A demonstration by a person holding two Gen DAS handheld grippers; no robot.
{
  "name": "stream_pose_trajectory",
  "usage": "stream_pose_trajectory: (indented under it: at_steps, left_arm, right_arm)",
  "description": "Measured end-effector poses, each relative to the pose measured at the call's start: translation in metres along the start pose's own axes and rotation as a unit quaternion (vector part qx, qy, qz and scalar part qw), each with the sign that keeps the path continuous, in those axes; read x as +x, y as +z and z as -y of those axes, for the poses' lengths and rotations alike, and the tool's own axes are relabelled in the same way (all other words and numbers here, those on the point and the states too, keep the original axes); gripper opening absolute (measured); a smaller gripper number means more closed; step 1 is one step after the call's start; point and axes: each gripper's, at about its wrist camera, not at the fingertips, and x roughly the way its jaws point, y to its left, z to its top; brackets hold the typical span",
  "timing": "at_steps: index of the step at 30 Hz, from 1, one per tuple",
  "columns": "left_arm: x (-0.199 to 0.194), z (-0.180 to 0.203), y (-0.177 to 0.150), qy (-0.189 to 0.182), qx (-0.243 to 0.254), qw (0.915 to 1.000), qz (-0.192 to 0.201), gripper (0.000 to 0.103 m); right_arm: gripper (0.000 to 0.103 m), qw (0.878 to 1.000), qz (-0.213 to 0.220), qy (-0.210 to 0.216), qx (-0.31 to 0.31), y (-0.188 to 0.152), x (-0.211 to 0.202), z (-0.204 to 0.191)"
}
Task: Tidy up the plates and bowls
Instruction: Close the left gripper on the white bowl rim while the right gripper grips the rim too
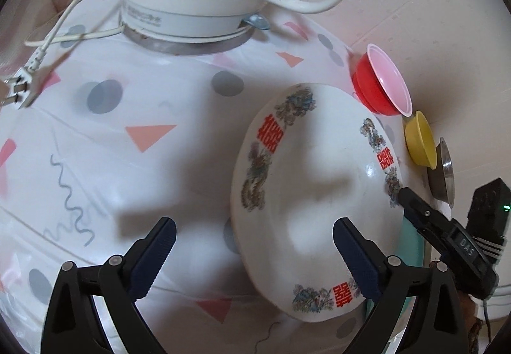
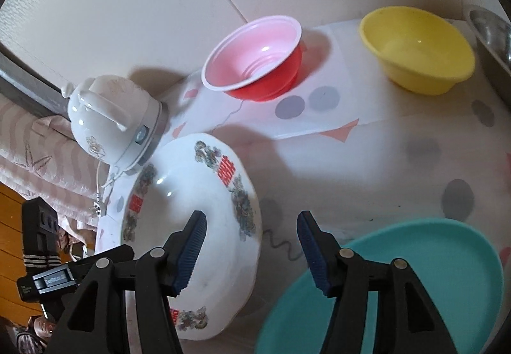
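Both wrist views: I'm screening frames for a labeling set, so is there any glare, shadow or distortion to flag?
Left wrist: gripper shadows fall across the white patterned bowl, and the tablecloth bulges from fisheye. Right wrist: small glare spots on the red bowl; the teal plate looks soft.

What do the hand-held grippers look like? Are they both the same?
Yes, they match. The left hand-held gripper and right hand-held gripper each have black angular arms with round silver rivets and two dark blue ridged finger pads. Each view also shows the other one's black body, with a small label and white stripes.
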Motion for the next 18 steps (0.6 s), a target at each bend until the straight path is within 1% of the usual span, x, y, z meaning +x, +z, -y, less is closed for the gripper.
stream_pose_trajectory:
  at_steps: [3,5,7,8,10,14,18]
  left_arm:
    - [0.006,0.001,0.003,-0.005,0.004,1.0,0.005,0.099]
    - [0.006,0.001,0.003,-0.007,0.01,0.9998,0.018,0.099]
    - [0.006,0.004,0.003,-0.003,0.018,0.9994,0.03,0.097]
    - [0.006,0.005,0.004,-0.001,0.022,0.9992,0.032,0.097]
    - [0.006,0.006,0.004,-0.009,0.026,0.999,0.035,0.095]
    - [0.009,0.01,0.007,-0.012,0.034,0.9986,0.039,0.095]
    - [0.012,0.011,0.008,-0.016,0.037,0.9984,0.04,0.095]
  right_arm:
    - [0.06,1.0,-0.005,0.021,0.01,0.001,0.006,0.005]
    - [0.06,0.999,-0.008,0.04,0.019,0.002,0.009,0.009]
    - [0.06,0.999,-0.009,0.046,0.025,0.003,0.011,0.011]
    - [0.059,0.999,-0.01,0.048,0.025,0.003,0.012,0.012]
    - [0.056,0.998,-0.01,0.051,0.021,0.004,0.014,0.012]
    - [0.049,0.998,-0.012,0.069,0.007,0.005,0.017,0.008]
    - [0.047,0.997,-0.02,0.078,0.002,0.005,0.023,0.004]
